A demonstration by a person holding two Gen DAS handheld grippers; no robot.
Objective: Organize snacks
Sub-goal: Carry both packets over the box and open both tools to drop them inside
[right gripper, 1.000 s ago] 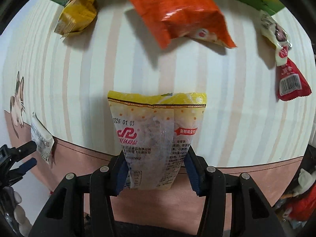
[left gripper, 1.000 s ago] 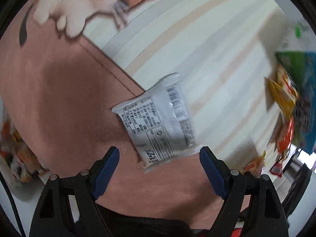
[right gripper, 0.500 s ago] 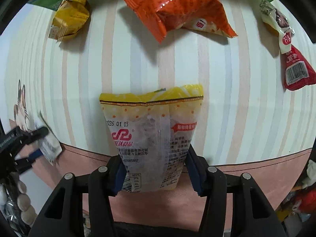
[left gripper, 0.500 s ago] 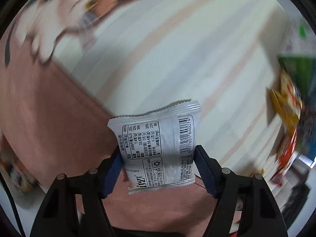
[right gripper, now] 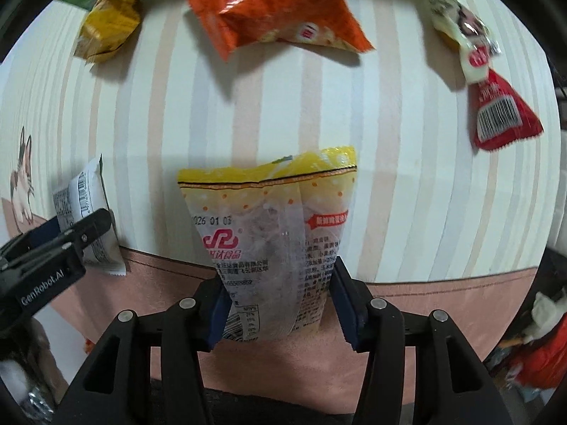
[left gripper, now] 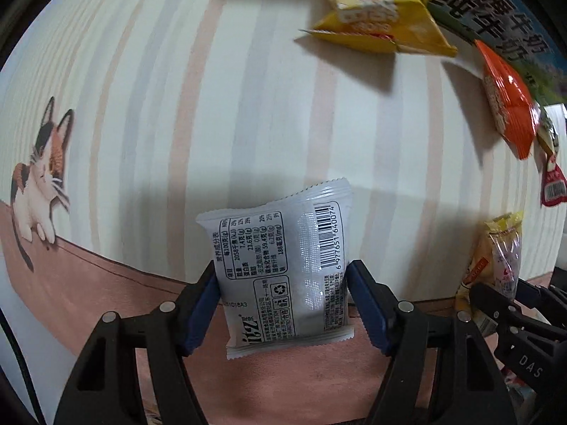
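Left wrist view: the white packet (left gripper: 283, 269) is clamped in the left gripper (left gripper: 283, 308), above the striped mat (left gripper: 212, 106). The right gripper (right gripper: 280, 301) clamps the yellow packet (right gripper: 273, 233). Carry both level toward the snack row (right gripper: 276, 10); release gently. A second ago, the white packet lay ungripped.

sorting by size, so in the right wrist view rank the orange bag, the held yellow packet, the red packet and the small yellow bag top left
1. Held yellow packet, though nearness to the camera inflates it.
2. Orange bag.
3. Red packet and small yellow bag look alike.
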